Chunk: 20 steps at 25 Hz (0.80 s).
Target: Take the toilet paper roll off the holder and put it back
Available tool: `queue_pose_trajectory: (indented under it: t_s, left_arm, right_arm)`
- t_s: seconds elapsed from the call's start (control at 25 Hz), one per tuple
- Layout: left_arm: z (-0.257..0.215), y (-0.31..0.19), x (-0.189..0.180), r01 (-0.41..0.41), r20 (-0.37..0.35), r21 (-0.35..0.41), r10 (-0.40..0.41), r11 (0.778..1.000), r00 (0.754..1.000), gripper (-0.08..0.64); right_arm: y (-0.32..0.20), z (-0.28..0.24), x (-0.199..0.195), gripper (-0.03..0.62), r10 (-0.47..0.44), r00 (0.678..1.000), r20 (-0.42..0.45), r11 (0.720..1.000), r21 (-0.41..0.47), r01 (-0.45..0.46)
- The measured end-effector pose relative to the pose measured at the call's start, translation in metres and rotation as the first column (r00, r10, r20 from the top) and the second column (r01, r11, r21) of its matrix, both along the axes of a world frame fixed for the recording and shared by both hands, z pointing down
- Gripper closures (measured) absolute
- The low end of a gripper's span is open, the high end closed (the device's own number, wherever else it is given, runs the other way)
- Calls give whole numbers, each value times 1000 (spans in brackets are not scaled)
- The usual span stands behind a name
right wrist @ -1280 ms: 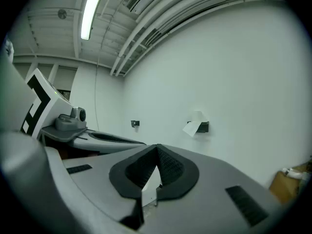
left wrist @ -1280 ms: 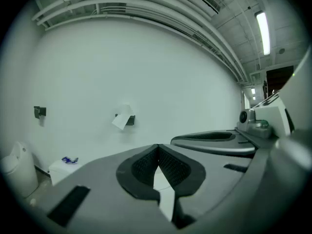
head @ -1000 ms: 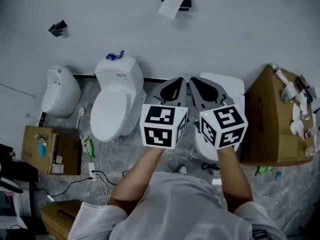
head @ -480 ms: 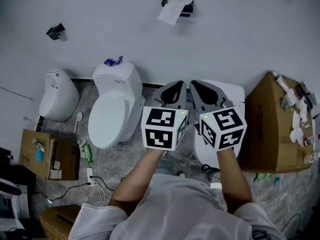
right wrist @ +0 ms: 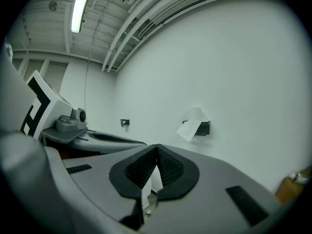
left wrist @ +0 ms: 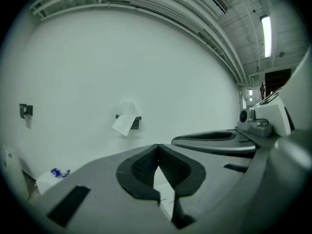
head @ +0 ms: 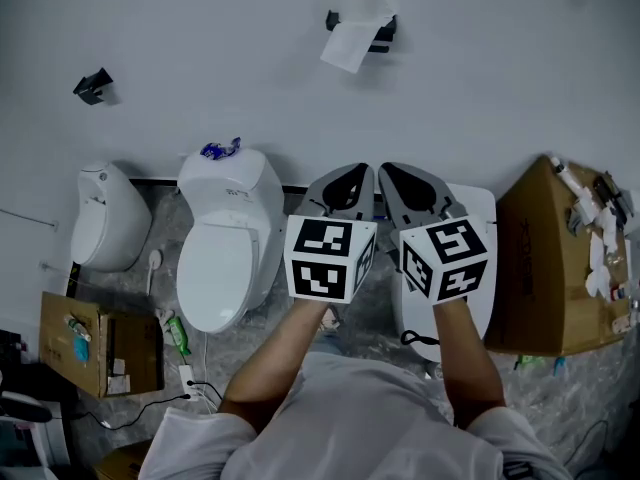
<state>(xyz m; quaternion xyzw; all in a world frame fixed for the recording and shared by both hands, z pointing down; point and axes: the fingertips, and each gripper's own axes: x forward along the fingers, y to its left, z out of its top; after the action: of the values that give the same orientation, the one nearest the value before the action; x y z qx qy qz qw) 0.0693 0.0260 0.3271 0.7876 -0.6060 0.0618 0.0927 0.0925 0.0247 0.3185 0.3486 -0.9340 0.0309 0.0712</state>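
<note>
A grey marbled floor (head: 135, 290) runs along the foot of the wall. On it stands a white toilet (head: 222, 258) with its lid down. Left of the toilet sits a smaller white bowl (head: 100, 230). Near the toilet's front left are a green bottle (head: 176, 333), a power strip (head: 185, 376) with cables and an open cardboard box (head: 55, 340). Right of the toilet stand a second toilet (head: 480, 230) and a big cardboard box (head: 545, 258).

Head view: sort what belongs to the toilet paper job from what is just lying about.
Job:
toilet paper roll, one sheet hanging loose
wall holder
left tongs and right tongs, both shut, empty

Lying about:
white toilet
blue wrapper on its tank
cardboard box at right
black wall bracket
</note>
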Motion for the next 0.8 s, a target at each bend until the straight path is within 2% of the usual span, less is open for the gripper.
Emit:
queue_pose_trajectory:
  t_s: [0.36, 0.8]
  left_arm:
    - [-5, -59, -60, -60, -11, -7, 60, 998, 998, 555]
    - [-16, -106, -106, -121, -17, 14, 121, 993, 992, 556]
  right_arm:
    - [-59, -7, -58, 589, 64, 998, 4, 998, -13, -64]
    - [-104, -16, -103, 589, 125, 992, 0, 992, -3, -125]
